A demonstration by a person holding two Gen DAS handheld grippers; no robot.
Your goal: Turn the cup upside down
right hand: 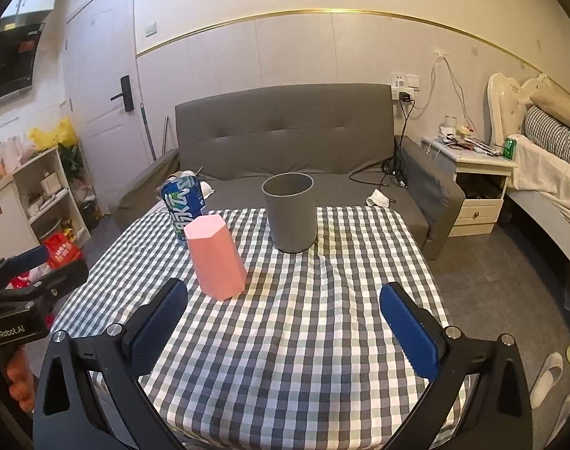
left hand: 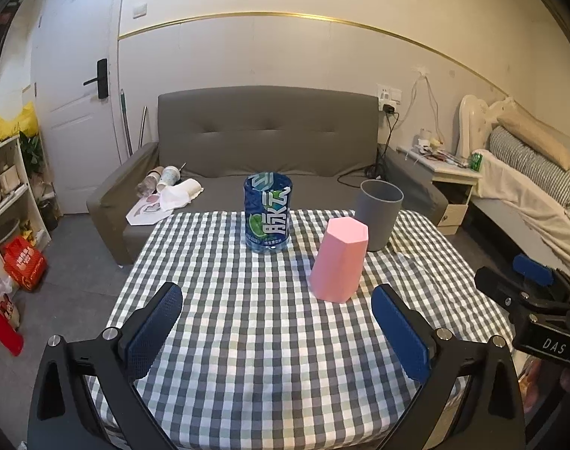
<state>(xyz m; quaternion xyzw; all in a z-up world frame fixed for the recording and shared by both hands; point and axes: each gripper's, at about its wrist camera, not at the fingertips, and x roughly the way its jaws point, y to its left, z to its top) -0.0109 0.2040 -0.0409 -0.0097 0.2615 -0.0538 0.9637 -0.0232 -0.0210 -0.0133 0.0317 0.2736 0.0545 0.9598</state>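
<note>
While both sets of jaws stand wide and empty, we hover over the near edge of the bench, with nothing yet between the pads. Our left gripper has only checked cloth ahead of it; our right gripper likewise.

Nearest ahead is the pink cup. It stands on its wider end with the narrow end closed on top, so we judge it already mouth down. From the left jaws it lies ahead and a little right, just past the right pad; from the right jaws it lies ahead and left, just past the left pad.

Farther on stands the grey cup, upright, mouth open to the ceiling, long axis vertical. We take it for the one left to turn. It lies almost straight ahead of the right jaws, slightly left of their centre line, and well to the right of the left jaws, behind the pink cup. Our right hand looks the better placed: a clear line forward, with the pink cup off to the side. A side grip across the wall, then a half roll of the wrist, seems what the move needs.

The bottle stands far ahead of the left jaws, apart from both cups.
</note>
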